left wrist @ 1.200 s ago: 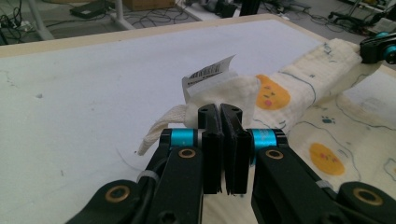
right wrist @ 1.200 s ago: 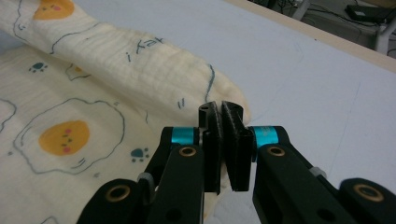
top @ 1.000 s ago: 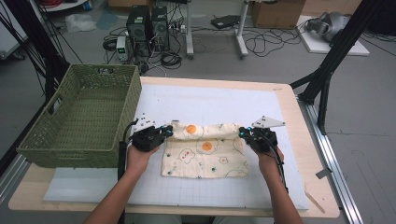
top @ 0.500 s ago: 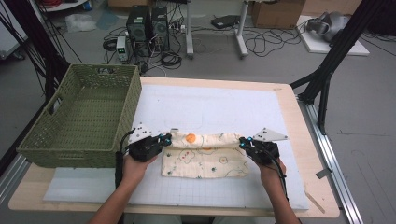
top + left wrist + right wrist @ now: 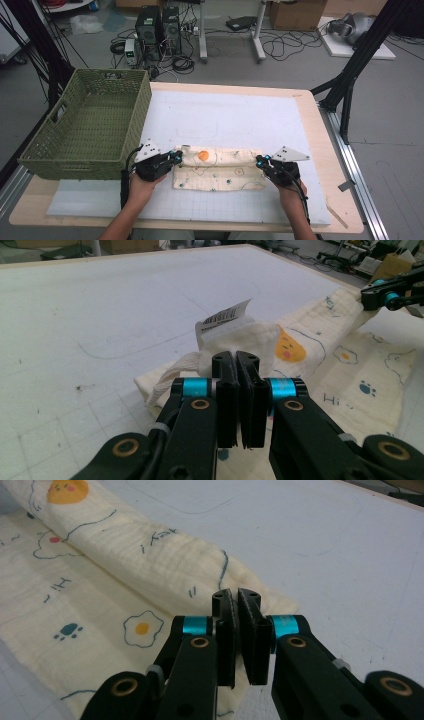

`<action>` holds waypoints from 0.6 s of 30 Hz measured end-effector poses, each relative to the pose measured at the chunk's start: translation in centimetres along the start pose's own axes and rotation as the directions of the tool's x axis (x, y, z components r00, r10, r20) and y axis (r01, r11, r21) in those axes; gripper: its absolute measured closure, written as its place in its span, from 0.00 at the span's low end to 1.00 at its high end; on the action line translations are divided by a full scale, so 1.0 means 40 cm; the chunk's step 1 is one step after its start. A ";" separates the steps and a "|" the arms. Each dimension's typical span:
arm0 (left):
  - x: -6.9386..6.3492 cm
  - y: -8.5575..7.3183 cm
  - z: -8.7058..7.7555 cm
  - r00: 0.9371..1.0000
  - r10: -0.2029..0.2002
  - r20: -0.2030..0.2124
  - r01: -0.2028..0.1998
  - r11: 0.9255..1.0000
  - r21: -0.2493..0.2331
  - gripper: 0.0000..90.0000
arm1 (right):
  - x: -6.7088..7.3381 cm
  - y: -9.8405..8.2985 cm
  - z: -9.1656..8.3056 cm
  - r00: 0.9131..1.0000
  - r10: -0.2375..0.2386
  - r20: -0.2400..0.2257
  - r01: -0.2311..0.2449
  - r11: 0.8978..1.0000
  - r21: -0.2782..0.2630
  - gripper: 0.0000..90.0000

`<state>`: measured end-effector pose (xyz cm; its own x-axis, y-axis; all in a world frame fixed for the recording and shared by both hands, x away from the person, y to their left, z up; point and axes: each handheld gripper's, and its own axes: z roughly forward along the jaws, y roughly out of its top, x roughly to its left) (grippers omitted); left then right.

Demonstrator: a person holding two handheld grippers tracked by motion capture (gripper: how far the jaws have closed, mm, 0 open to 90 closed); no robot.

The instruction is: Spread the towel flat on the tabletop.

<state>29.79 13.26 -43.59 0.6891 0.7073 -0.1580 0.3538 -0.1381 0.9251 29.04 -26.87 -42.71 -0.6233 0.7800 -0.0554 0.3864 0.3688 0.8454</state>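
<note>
A cream cloth [image 5: 220,172] printed with eggs, paw marks and an orange face lies on the white mat [image 5: 225,115], its far edge doubled over into a thick fold. My left gripper [image 5: 178,156] is at the fold's left end, shut on the cloth. The left gripper view shows the jaws [image 5: 236,357] pinching bunched cloth [image 5: 350,375] beside a white barcode label [image 5: 225,317]. My right gripper [image 5: 260,161] is shut on the fold's right end. In its own view the jaws [image 5: 236,594] bite the folded cloth [image 5: 100,605]. It also appears in the left gripper view as the right gripper [image 5: 385,292].
A green woven basket [image 5: 75,165] stands at the table's left side, close to my left hand. The mat stretches bare beyond the cloth to the far wooden edge [image 5: 225,87]. Cables and computer boxes lie on the floor behind.
Both hands have come toward the near edge and a little lower, drawing the cloth's far edge over with them. The cloth now looks narrower front to back.
</note>
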 end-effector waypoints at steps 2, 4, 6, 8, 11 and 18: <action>0.000 -0.004 0.000 1.000 0.000 0.003 0.000 1.000 0.006 0.96 | 0.002 -0.001 0.000 1.000 0.002 -0.003 -0.002 1.000 0.000 0.95; -0.002 -0.007 0.001 1.000 0.001 0.003 -0.001 1.000 0.012 0.96 | 0.002 -0.004 0.000 1.000 0.002 -0.006 -0.002 1.000 0.003 0.95; -0.004 -0.010 0.001 1.000 0.000 0.005 0.000 1.000 0.014 0.96 | 0.002 -0.007 -0.001 1.000 0.003 -0.004 -0.003 1.000 0.006 0.95; -0.005 -0.012 -0.001 1.000 -0.001 0.008 0.001 1.000 0.018 0.96 | 0.002 -0.010 -0.004 1.000 0.004 -0.006 -0.004 1.000 0.009 0.95; -0.004 -0.017 -0.003 1.000 -0.006 0.009 0.006 1.000 0.025 0.96 | 0.000 -0.015 -0.006 1.000 0.003 -0.011 -0.003 1.000 0.008 0.95; -0.004 -0.026 -0.010 1.000 -0.020 0.017 0.019 0.999 0.039 0.96 | 0.004 -0.021 -0.009 1.000 -0.014 -0.023 0.014 1.000 0.011 0.95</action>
<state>29.05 13.57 -44.41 0.6927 0.6979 -0.1819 0.3910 -0.1514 0.9079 28.36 -27.23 -43.24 -0.6442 0.7629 -0.0549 0.3851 0.3855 0.8385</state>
